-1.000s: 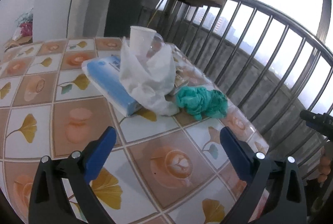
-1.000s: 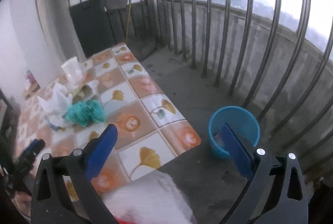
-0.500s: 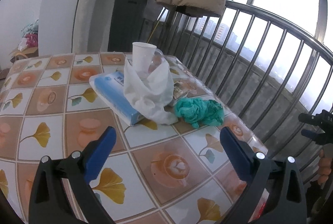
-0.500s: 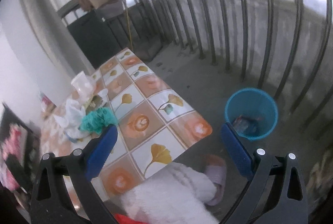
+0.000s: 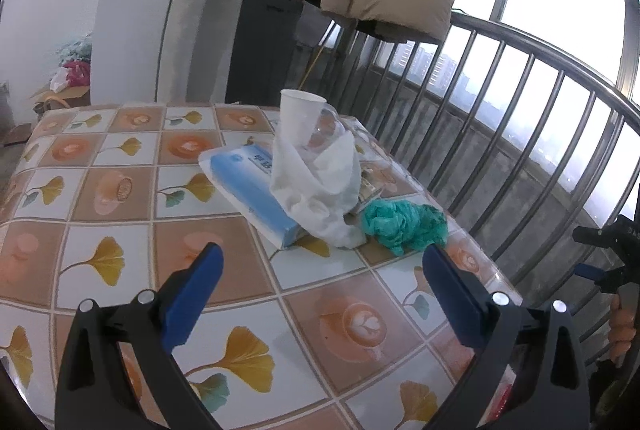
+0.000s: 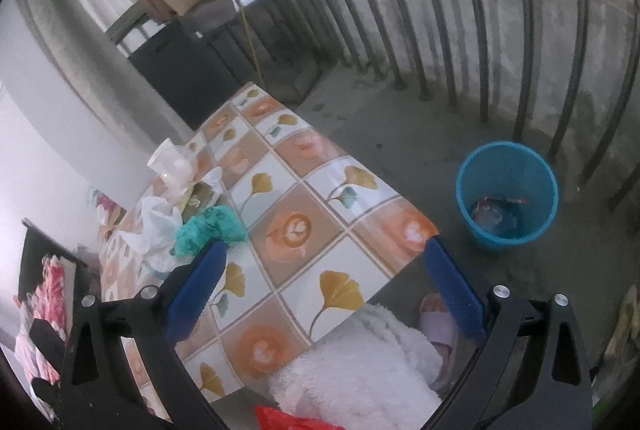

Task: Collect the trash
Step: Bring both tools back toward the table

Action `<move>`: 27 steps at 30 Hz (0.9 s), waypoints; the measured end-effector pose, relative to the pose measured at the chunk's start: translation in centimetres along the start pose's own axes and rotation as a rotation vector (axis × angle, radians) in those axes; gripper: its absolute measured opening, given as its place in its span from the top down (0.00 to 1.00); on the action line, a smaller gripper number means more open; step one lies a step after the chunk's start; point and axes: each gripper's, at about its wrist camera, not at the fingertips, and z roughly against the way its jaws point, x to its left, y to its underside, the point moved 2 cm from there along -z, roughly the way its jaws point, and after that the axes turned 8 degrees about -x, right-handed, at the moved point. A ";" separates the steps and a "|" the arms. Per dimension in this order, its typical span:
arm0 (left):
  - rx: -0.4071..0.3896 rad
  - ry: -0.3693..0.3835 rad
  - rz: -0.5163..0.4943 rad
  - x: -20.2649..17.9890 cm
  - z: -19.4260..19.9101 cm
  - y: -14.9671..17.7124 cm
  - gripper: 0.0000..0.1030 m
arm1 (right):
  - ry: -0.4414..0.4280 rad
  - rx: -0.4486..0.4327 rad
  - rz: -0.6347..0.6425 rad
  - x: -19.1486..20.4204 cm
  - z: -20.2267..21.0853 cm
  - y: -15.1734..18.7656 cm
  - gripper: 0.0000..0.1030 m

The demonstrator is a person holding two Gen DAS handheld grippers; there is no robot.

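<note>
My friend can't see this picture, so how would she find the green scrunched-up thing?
Look at the tiled table with the yellow leaf pictures, on the side near the balcony railing. A heap of rubbish sits there: a blue tissue pack, a white bag and a paper cup. The green wad lies beside the bag, the only teal, crinkly lump.

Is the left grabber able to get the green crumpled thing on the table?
Probably yes. The left gripper is open and holds nothing, and only bare tablecloth lies between it and the green wad. The white bag sits right beside the wad, so it may get nudged.
</note>
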 end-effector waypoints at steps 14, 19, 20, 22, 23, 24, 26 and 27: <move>-0.022 -0.012 -0.006 -0.7 2.2 -0.8 0.05 | -0.041 -0.048 -0.007 -0.2 2.0 -0.3 0.07; -0.030 -0.024 0.015 -0.8 2.6 -0.9 0.05 | -0.031 -0.046 0.013 -0.8 2.3 -0.4 0.07; -0.027 -0.029 0.025 -0.8 2.7 -0.9 0.05 | -0.029 -0.052 0.019 -0.9 2.3 -0.5 0.07; -0.019 -0.035 0.033 -0.7 2.7 -0.9 0.05 | -0.028 -0.067 0.035 -0.8 2.4 -0.5 0.07; -0.014 -0.042 0.030 -0.7 2.7 -0.9 0.05 | -0.026 -0.076 0.048 -0.7 2.3 -0.5 0.07; -0.009 -0.049 0.025 -0.7 2.8 -0.9 0.05 | -0.023 -0.084 0.060 -0.6 2.3 -0.3 0.07; -0.004 -0.065 0.016 -0.7 3.0 -0.9 0.05 | -0.012 -0.096 0.100 -0.3 2.1 0.0 0.08; -0.006 -0.065 0.018 -0.8 3.1 -0.9 0.05 | -0.011 -0.099 0.114 -0.1 2.0 0.1 0.07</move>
